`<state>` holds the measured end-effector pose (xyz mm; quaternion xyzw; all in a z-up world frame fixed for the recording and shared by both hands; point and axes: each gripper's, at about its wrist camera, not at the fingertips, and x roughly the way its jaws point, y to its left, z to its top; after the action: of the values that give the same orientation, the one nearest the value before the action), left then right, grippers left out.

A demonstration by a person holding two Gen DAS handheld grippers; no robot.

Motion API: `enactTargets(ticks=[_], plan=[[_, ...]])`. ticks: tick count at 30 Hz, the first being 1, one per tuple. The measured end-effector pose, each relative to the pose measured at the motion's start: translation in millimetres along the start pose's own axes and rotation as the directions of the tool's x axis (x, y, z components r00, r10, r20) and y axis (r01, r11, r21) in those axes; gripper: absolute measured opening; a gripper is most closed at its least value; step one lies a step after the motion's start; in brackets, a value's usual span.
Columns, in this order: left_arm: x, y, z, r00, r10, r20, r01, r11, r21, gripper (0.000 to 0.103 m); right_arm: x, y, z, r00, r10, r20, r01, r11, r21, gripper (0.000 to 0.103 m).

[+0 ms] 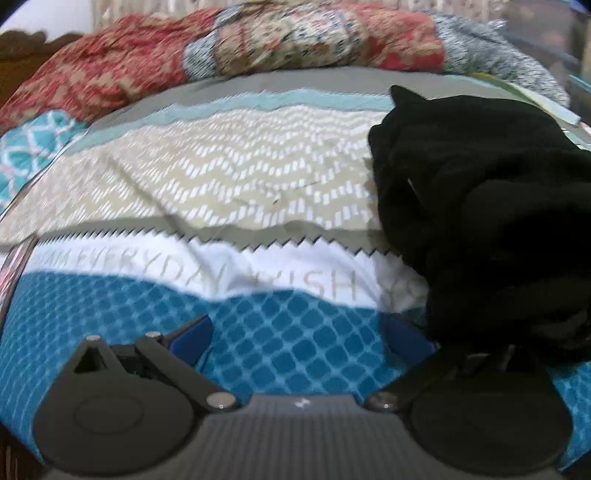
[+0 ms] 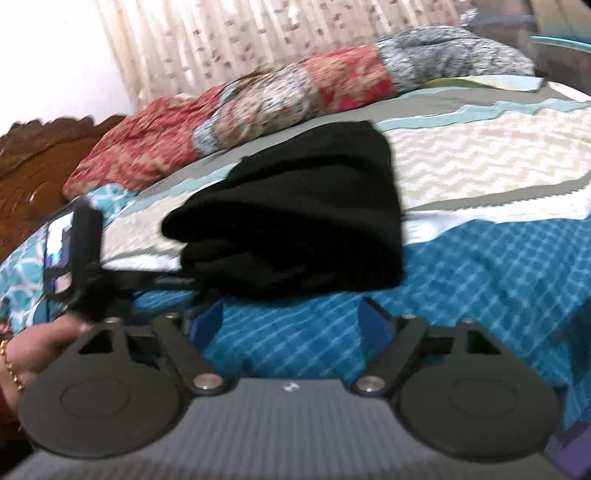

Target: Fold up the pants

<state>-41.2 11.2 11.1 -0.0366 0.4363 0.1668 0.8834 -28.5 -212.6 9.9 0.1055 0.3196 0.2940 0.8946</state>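
The black pants lie as a thick folded bundle on the bedspread, just beyond my right gripper. Its blue fingers stand apart over the blue checked cloth with nothing between them. In the left wrist view the pants bulge at the right, and their lower edge hangs over the right-hand linkage of my left gripper. That gripper is open; only bedspread shows between its blue fingers. From the right wrist view, a hand holds the left gripper's body at the pants' left side, its fingertips hidden by the cloth.
The bedspread has beige zigzag, white lettered and blue checked bands. A rumpled red patterned quilt and a grey speckled cloth lie along the far side. A carved wooden headboard stands at the left, a curtain behind.
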Motion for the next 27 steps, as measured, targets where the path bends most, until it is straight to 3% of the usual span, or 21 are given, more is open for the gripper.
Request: enactTargets(ticks=[3,7,12,17,27], plan=[[-23.0,-4.8,-14.4,1.0,0.014,0.003,-0.014,1.0,-0.015,0.103,-5.0,10.1,4.8,1.0,-0.026,0.018,0.026,1.0,-0.015,0.079],[-55.0,-6.7,-37.8,0.999,-0.055,-0.005,0.054,0.998,-0.014,0.103,-7.4,2.3,2.3,0.992,-0.126,-0.012,0.127,0.991,0.039,0.08],[-74.8,-10.1,-56.2,0.995,-0.083,-0.062,0.081,0.996,-0.031,0.103,-16.1,-16.0,-2.9,0.988,-0.148,-0.045,0.154,0.971,0.183,0.081],[-81.5,-19.0,-60.7,0.989,-0.1,-0.112,0.097,0.995,-0.03,0.103,-22.8,-17.1,-6.6,0.987,-0.157,-0.038,0.161,0.964,0.209,0.083],[-99.4,-35.4,-49.6,0.999,-0.05,0.013,0.049,0.998,0.029,0.103,-23.1,-26.1,-8.5,0.984,-0.178,-0.031,0.181,0.967,0.177,0.085]])
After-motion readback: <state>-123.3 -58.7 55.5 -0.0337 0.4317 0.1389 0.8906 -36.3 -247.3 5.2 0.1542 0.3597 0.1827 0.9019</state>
